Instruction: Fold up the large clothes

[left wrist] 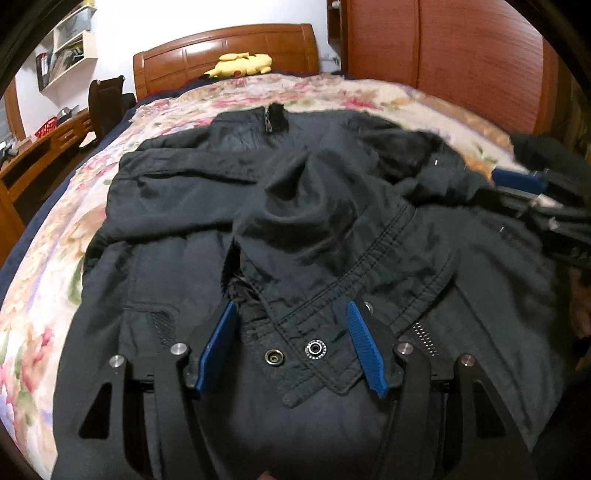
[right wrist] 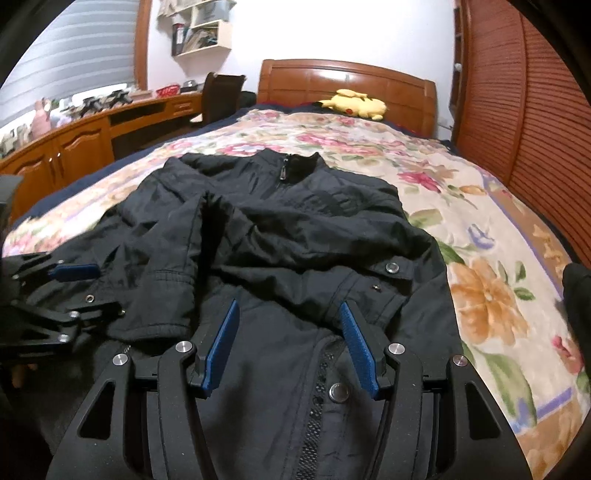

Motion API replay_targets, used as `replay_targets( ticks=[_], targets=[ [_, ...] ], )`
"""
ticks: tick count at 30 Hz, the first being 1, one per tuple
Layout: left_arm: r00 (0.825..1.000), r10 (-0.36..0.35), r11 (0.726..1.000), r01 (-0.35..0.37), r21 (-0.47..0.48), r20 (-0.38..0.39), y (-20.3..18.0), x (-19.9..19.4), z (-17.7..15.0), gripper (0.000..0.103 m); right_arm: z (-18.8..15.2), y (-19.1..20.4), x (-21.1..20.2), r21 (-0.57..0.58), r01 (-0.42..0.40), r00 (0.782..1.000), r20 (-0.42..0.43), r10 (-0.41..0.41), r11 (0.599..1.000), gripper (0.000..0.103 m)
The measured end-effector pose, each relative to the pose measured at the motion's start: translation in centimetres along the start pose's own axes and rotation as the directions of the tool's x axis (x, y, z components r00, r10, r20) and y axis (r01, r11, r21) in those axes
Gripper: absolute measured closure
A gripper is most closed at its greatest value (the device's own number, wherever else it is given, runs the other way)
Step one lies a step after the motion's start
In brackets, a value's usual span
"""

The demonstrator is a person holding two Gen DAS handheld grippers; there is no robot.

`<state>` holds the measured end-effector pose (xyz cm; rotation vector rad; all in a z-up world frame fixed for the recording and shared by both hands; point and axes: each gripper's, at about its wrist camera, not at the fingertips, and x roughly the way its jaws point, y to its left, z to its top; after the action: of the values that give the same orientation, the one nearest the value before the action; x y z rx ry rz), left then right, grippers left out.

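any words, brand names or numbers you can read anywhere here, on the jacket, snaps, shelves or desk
None can be read.
Black jacket: no label or brand shows.
Snap buttons: ring markings too small to read.
Zipper pull: no lettering visible.
Wall shelf: books and binders too blurred to read.
Red basket on the desk: no text made out.
Yellow plush toy: no writing.

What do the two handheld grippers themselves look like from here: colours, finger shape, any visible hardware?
Both match. The left gripper and right gripper have matte black linkage arms with triangular cut-outs and round silver pivot pins. Each finger carries a flat, ribbed blue pad. No cables or markings show.
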<state>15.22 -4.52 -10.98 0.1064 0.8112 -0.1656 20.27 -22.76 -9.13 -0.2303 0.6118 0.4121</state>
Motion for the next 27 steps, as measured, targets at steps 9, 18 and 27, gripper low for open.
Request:
replay_targets(
  ticks=[9,18,27],
  targets=[
    [0.999,-0.041,0.999,0.04,-0.034,-0.011,0.6,0.3,-0.2,0.042,-0.7,-0.8,0.3,0.019,-0.056,0.998,0.006,0.056,0.998,0.045],
    [0.996,-0.082,0.996,0.083,0.018,-0.02,-0.5,-0.3,-0.9,0.08,-0.6,-1.7,0.1,0.042,-0.065,0.998,0.02,0.064,0.997,0.045],
    [0.999,-0.048,0.995,0.047,0.087,0.005,0.9,-2.9,-0.1,0.093,-0.1,-2.0,0.0,0.055,-0.069,0.997,0.035,0.067,0.996,0.045]
  ],
)
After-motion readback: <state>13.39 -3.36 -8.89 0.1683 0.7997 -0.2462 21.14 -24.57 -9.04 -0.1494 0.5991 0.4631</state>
